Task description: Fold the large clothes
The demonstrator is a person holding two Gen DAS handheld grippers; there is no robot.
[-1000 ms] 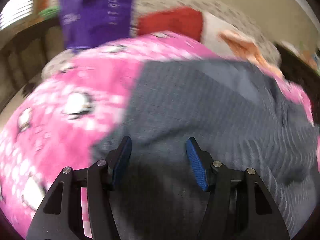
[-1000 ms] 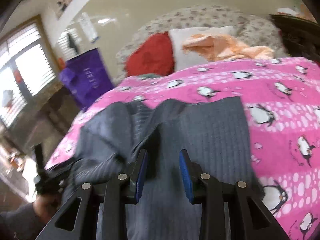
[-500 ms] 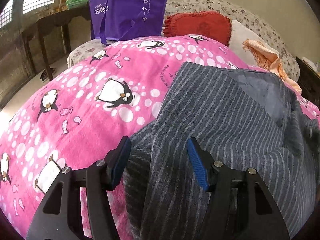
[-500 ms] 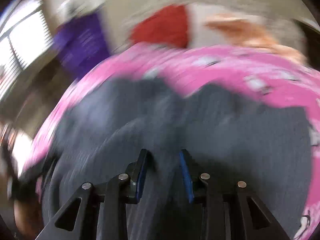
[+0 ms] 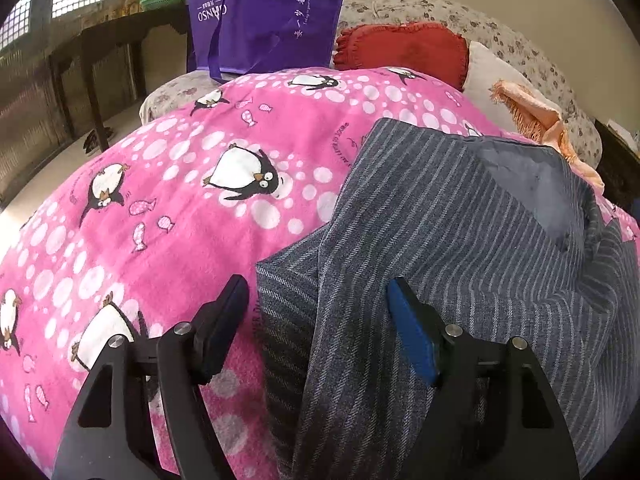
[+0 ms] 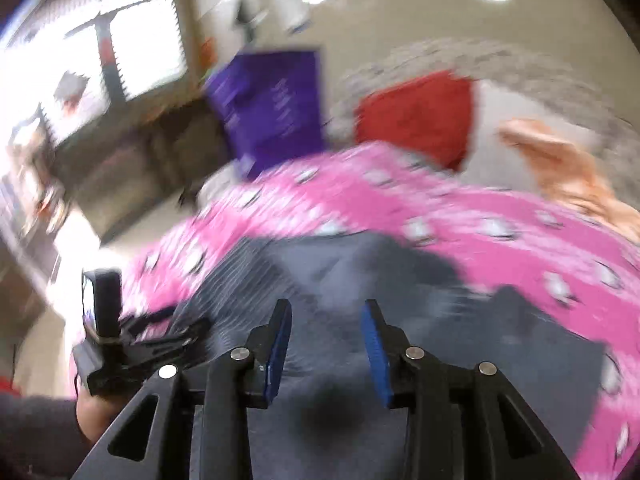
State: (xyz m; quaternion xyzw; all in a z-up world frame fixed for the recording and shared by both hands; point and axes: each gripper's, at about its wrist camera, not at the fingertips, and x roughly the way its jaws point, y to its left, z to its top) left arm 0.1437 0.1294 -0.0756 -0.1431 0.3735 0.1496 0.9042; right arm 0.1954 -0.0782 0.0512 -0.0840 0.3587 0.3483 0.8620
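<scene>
Across the right half of the left-wrist frame, the grey striped garment (image 5: pixel 460 220) lies on the pink blanket (image 5: pixel 180 184), its folded edge between your left gripper (image 5: pixel 316 316)'s opening jaws, unpinched. Let that edge settle flat before lifting away. Your right gripper (image 6: pixel 324 344) hovers over it, jaws partly apart and opening, holding nothing.

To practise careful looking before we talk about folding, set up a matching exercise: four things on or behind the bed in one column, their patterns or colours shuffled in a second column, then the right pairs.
Things:
1. blanket
2. garment
3. tote bag
4. cushion

Looks:
A. plain red
B. grey with thin stripes
C. purple with white lettering
D. pink with penguins and white dots

Pairs: 1-D, 2-B, 3-C, 4-A
</scene>
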